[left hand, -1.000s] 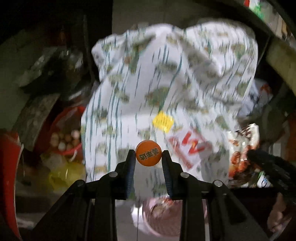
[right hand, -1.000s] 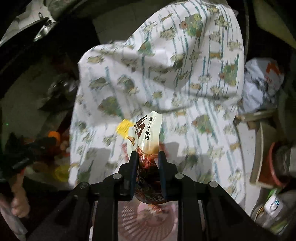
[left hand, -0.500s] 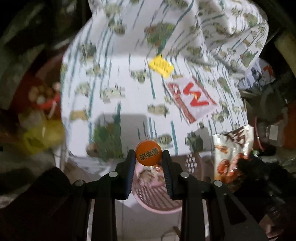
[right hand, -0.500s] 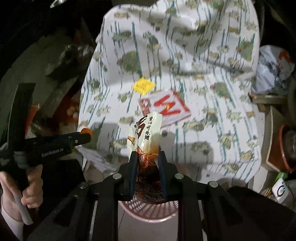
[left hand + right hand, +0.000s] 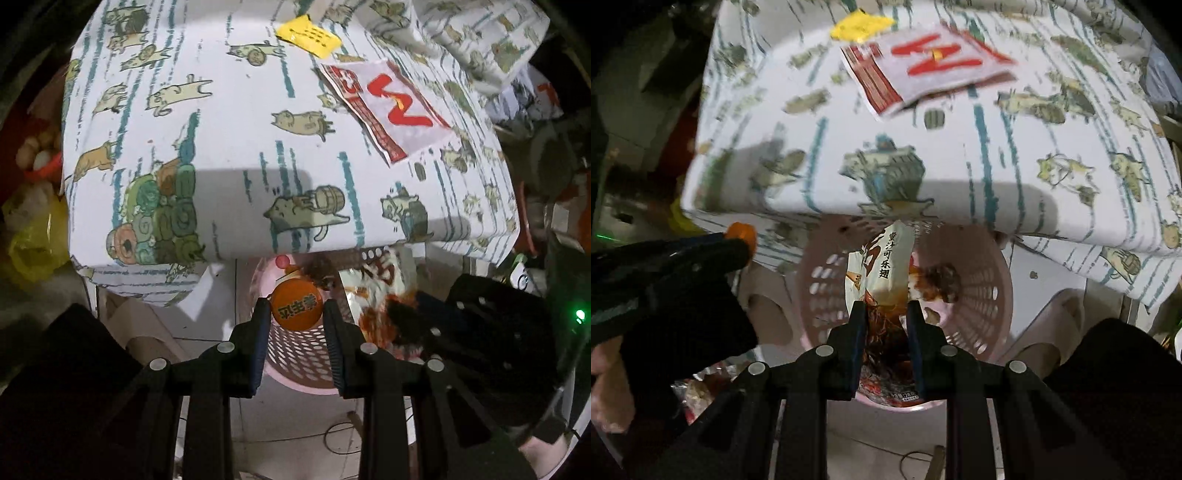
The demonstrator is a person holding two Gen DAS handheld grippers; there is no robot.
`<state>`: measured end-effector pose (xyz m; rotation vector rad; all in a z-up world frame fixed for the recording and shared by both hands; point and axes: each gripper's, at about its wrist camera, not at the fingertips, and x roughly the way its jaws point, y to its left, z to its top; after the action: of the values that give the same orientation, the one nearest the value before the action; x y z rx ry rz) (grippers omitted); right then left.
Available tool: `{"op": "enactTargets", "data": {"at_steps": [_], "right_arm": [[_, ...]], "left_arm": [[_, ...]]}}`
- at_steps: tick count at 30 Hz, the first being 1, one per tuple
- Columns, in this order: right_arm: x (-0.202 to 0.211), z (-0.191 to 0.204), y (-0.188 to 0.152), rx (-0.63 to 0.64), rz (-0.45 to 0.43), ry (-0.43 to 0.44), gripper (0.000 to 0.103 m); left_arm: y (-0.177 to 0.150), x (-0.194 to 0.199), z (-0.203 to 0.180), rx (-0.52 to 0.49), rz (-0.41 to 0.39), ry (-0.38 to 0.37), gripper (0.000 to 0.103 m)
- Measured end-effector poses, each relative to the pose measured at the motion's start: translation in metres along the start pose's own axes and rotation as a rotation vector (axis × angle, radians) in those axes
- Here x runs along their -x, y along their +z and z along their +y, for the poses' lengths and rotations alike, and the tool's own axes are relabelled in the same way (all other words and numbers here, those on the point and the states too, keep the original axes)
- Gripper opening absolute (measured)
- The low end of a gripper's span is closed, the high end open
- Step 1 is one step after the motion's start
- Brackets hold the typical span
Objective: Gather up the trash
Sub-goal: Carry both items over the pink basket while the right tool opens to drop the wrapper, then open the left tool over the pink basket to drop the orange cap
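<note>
both cams ride on my claws, looking steeply down along the fingers. left one sits close over the pink basket [image 5: 295, 354], cloth-covered surface [image 5: 236, 110] up top. right one is just beside it, same basket [image 5: 990, 295], same surface edge, and each view catches the other claw at its side.

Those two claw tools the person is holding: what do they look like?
Both are matt black plastic. The left gripper and the right gripper each have two straight fingers lined with ribbed dark blue pads, joined to black linkage bars by round silver pins. A small green light glows on the right gripper's bulky black body.
</note>
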<state>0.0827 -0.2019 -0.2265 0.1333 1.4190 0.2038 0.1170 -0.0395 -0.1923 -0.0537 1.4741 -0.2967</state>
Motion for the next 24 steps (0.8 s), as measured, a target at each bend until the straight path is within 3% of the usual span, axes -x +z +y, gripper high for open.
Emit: {"op": "enactTargets", "data": {"at_steps": [9, 17, 18, 19, 21, 24], "right_arm": [[-0.043, -0.017, 0.006, -0.104, 0.051, 0.021, 0.025], [-0.032, -0.025, 0.007, -0.143, 0.031, 0.029, 0.025], [-0.03, -0.026, 0.007, -0.151, 0.027, 0.036, 0.025], [-0.027, -0.027, 0.009, -0.157, 0.021, 0.045, 0.025], [-0.022, -0.027, 0.01, -0.16, 0.009, 0.059, 0.025], [-0.013, -0.023, 0.012, -0.146, -0.012, 0.064, 0.025]], "left_arm": [[-0.007, -0.012, -0.003, -0.026, 0.028, 0.017, 0.028], [-0.008, -0.029, -0.006, -0.024, 0.07, 0.032, 0.028], [-0.007, -0.032, -0.006, -0.021, 0.075, 0.053, 0.035], [-0.007, -0.035, -0.004, -0.013, 0.08, 0.071, 0.049], [-0.007, -0.038, -0.003, -0.002, 0.094, 0.089, 0.068], [-0.008, -0.035, -0.004, -0.027, 0.093, 0.095, 0.069]]}}
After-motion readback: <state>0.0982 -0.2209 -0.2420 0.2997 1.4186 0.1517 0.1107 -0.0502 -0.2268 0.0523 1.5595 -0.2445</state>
